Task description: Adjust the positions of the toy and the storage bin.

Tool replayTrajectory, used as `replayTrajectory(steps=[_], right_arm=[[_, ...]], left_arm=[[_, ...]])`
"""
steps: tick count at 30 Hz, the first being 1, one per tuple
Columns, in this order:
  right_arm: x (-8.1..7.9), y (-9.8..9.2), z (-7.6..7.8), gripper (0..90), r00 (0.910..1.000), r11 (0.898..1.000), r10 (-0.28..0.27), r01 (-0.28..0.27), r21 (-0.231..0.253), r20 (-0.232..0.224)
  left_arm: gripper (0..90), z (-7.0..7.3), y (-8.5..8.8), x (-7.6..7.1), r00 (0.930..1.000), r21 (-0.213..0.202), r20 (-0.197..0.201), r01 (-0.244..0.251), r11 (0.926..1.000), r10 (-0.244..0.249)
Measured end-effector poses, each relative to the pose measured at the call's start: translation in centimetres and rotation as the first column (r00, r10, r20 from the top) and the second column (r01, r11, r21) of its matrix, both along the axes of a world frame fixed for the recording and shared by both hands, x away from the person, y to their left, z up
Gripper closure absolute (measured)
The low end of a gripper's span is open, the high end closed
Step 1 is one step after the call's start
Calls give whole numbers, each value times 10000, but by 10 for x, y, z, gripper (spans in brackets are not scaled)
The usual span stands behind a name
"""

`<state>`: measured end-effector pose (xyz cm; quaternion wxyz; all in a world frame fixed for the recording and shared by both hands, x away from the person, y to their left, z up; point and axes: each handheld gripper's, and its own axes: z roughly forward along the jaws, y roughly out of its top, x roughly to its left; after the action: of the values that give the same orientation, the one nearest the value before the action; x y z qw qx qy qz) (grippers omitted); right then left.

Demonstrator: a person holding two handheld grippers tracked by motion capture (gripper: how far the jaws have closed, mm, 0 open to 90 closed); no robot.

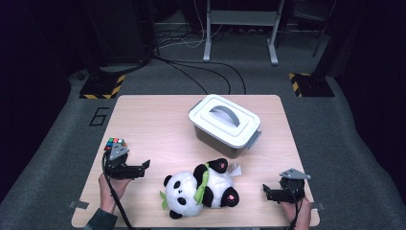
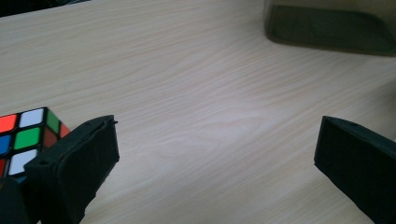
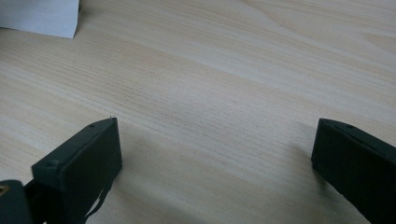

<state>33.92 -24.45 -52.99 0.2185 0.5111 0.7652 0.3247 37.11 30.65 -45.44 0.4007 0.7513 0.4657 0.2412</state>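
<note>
A panda plush (image 1: 201, 188) with a green scarf lies on its back near the front of the wooden table (image 1: 153, 115). A white tag (image 1: 235, 169) sticks out of it toward the box. To the plush's left, my left gripper (image 1: 142, 168) is open and points right, nothing between its jaws. Just behind it sits a colourful puzzle cube (image 1: 115, 143), which the left gripper view shows as the cube (image 2: 28, 135) beside the left jaw of the open gripper (image 2: 217, 135). My right gripper (image 1: 266, 192) rests at the front right, open and empty over bare wood (image 3: 215, 130).
A grey storage box (image 1: 224, 122) with a white handled lid stands behind the plush, its base (image 2: 331, 28) at the top right of the left gripper view. The white tag (image 3: 39, 16) lies ahead of the right gripper. Dark floor, cables and stands surround the table.
</note>
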Motion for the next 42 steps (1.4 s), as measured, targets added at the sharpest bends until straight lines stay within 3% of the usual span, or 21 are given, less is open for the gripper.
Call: replayTrajectory(steps=[10,12,18,25,30,38,42], right_arm=[[0,0,0,11,10000,10000,7,-7,-4,-1],[0,0,0,11,10000,10000,-8,8,9,0],[0,0,0,11,10000,10000,-6,6,12,-2],[0,0,0,13,10000,10000,-10,10,24,-5],[0,0,0,13,10000,10000,-78,78,55,-36],[0,0,0,13,10000,10000,-83,83,52,-37],[0,0,0,13,10000,10000,-81,81,48,-34]], left_arm=[[0,2,-27,-17,9958,-21,-4,916,9958,-916],[0,3,-36,-23,9914,-15,-25,1311,9914,-1311],[0,6,-53,-35,9831,-29,103,1830,9831,-1829],[3,8,-83,-55,9652,235,212,2601,9653,-2606],[1,8,-92,-62,9594,135,284,2803,9598,-2806],[2,16,-102,-74,9542,571,867,2820,9577,-2862],[0,16,-109,-76,9450,583,792,3135,9478,-3175]])
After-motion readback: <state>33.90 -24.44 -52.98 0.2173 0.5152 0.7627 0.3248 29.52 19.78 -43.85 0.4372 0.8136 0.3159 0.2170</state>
